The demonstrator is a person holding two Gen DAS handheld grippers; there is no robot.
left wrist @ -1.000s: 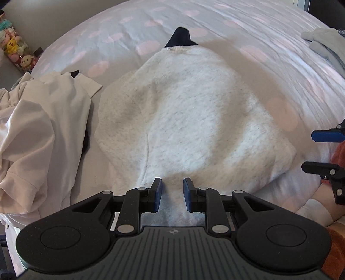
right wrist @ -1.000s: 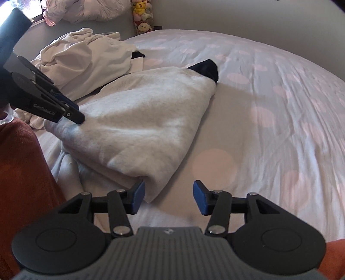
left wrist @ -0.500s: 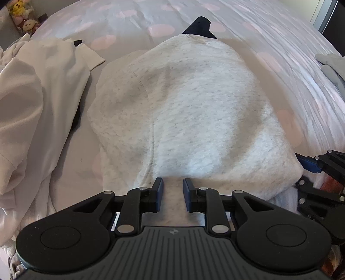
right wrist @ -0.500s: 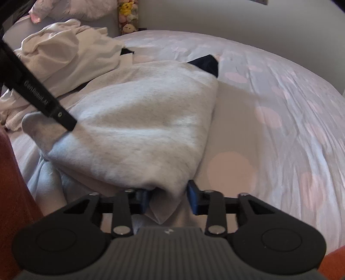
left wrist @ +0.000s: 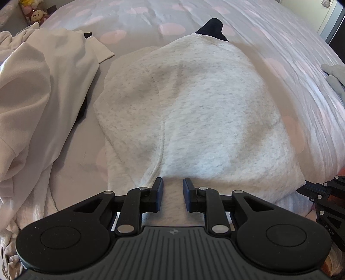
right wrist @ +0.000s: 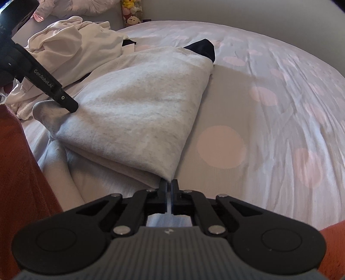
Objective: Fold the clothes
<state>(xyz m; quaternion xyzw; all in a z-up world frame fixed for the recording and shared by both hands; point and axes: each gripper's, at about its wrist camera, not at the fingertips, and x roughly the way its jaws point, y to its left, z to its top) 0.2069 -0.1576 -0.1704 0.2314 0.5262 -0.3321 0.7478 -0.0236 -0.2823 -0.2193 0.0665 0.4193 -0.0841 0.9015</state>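
I had a light grey marled sweatshirt (left wrist: 194,103) lying on a bed covered by a pale lilac sheet with pink dots (right wrist: 269,107), and it was already doubled into a long, narrow shape with layered edges showing along its near end. My right gripper (right wrist: 169,190) was pressed together on the near right corner of that folded edge, pinching a thin tongue of fabric between the blue pads, which I judged was meant to keep the stacked layers aligned at that corner. My left gripper (left wrist: 172,187) sat at the near left part of the same hem with its fingers a small way apart and grey fabric lying between them; I could not tell whether the pads were truly biting the cloth or only resting around it. Holding both near corners suited lifting that end together, though the pictures did not settle which fold stage this was. The sweatshirt's long axis ran straight away from me, its narrower ribbed far end pointing up the bed, where a dark navy piece (left wrist: 212,27) poked out from beneath it. A heap of cream-white clothes (left wrist: 36,90) lay just beside its left edge, and soft toys (right wrist: 131,13) stood at the far wall.
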